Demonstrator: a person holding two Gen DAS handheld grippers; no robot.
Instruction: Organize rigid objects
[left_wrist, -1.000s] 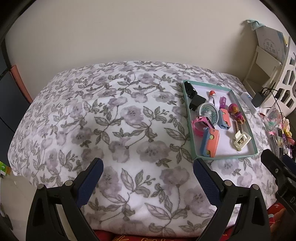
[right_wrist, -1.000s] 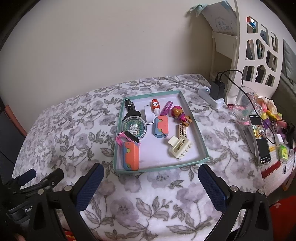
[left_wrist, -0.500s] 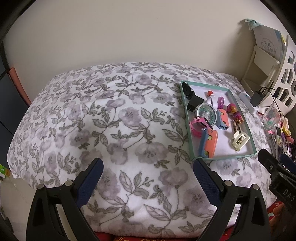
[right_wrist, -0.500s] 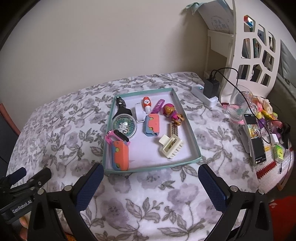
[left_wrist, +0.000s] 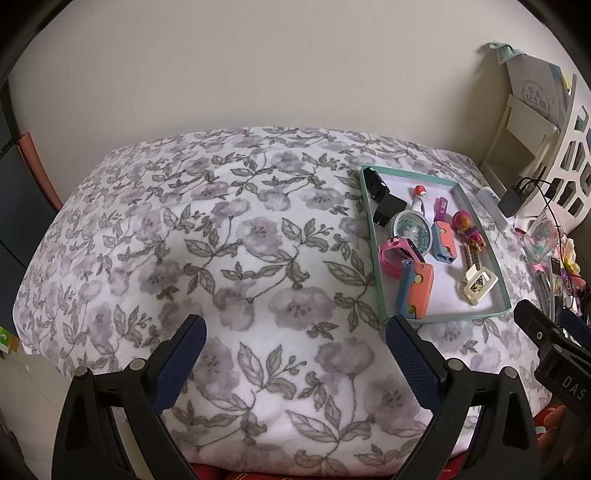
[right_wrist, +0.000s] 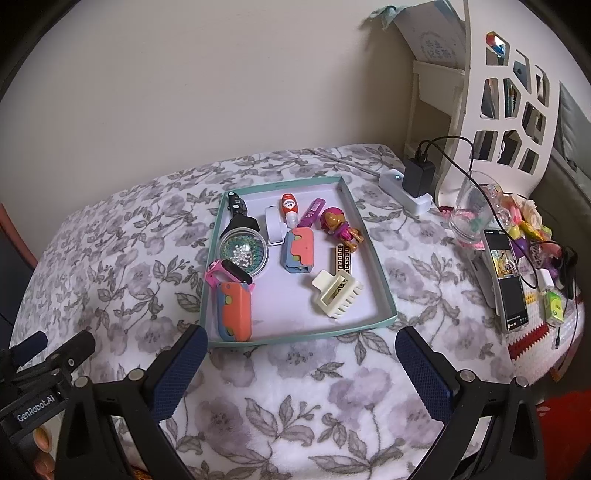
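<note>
The left gripper (left_wrist: 293, 339) was held above the near part of the bench (left_wrist: 221, 240), which was covered by a floral cloth. Its jaws were spread wide and nothing was held between them. The right gripper (right_wrist: 301, 350) was held just short of the near edge of a teal tray (right_wrist: 384, 284), with its jaws likewise spread wide and holding nothing.

The tray was set on the right half of the bench. The rigid objects were all located inside it:

- A black clip (right_wrist: 236, 204) was placed in the far left corner.
- A round tin of beads (right_wrist: 243, 252) was placed just behind a pink watch (right_wrist: 229, 275), which was touching it.
- An orange and blue case (right_wrist: 234, 312) was laid in the near left corner, against the watch.
- A second orange and blue case (right_wrist: 297, 251) was laid near the middle.
- A white hair claw (right_wrist: 338, 293) was laid toward the near right, on the near end of a gold patterned strip (right_wrist: 342, 258).
- A toy figure (right_wrist: 338, 223) was laid by the right wall.
- A purple bar (right_wrist: 312, 213), a small red-capped tube (right_wrist: 290, 206) and a white oblong item (right_wrist: 275, 225) were grouped at the far end.

To the right of the tray, a power strip (right_wrist: 404, 192), a glass (right_wrist: 472, 208) and a phone (right_wrist: 508, 277) were seen on the bench.
</note>
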